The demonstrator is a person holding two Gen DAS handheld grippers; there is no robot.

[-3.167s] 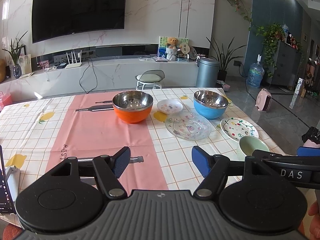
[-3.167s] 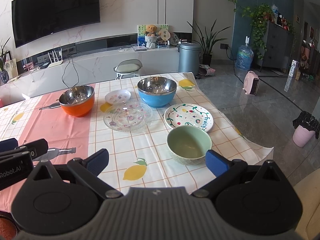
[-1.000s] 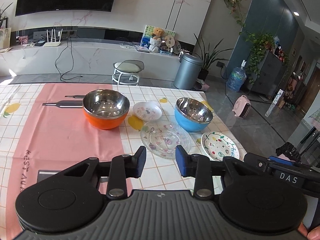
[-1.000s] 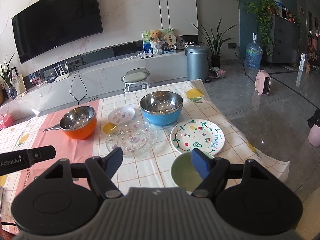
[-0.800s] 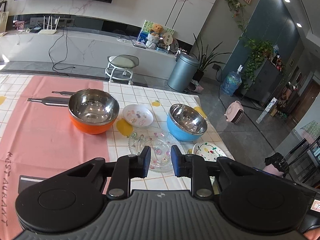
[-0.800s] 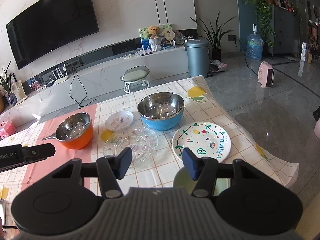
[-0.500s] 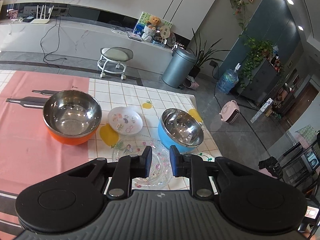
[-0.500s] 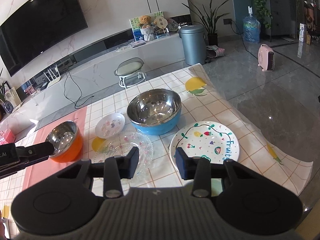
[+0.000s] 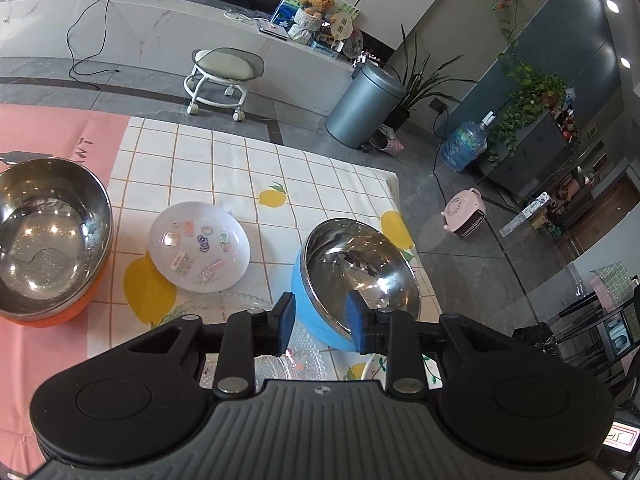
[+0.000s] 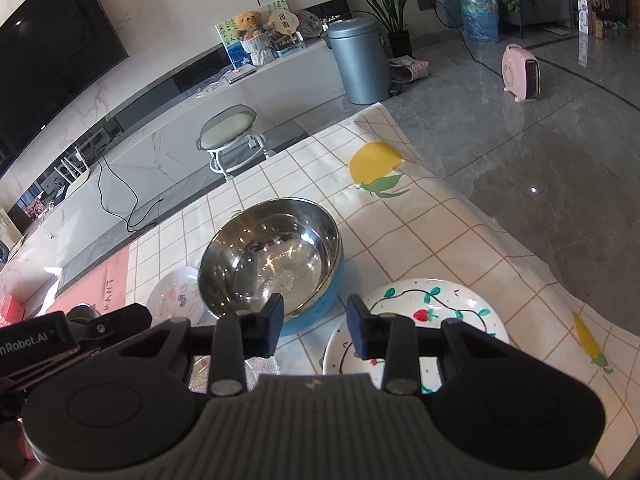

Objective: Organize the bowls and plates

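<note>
A blue bowl with a steel inside point(image 9: 360, 268) point(image 10: 276, 256) stands on the checked tablecloth. My left gripper point(image 9: 321, 316) is open a little and hangs over its near rim, one finger on each side of the rim, not closed on it. My right gripper point(image 10: 315, 322) is open a little, just short of the bowl's near side. An orange steel bowl point(image 9: 44, 236) stands at the left. A small white patterned plate point(image 9: 199, 246) point(image 10: 172, 296) lies between the bowls. A clear glass plate point(image 9: 240, 304) lies under my left gripper. A white fruit-painted plate point(image 10: 432, 312) lies at the right.
The table's far edge point(image 9: 280, 144) and right edge point(image 10: 520, 248) drop to a grey floor. A wheeled stool point(image 9: 224, 72), a grey bin point(image 9: 364, 108) and a pink heater point(image 9: 466, 216) stand beyond the table.
Both grippers have moved forward and down towards the blue bowl, and the fingers have narrowed. The green bowl has passed out of the right wrist view.
</note>
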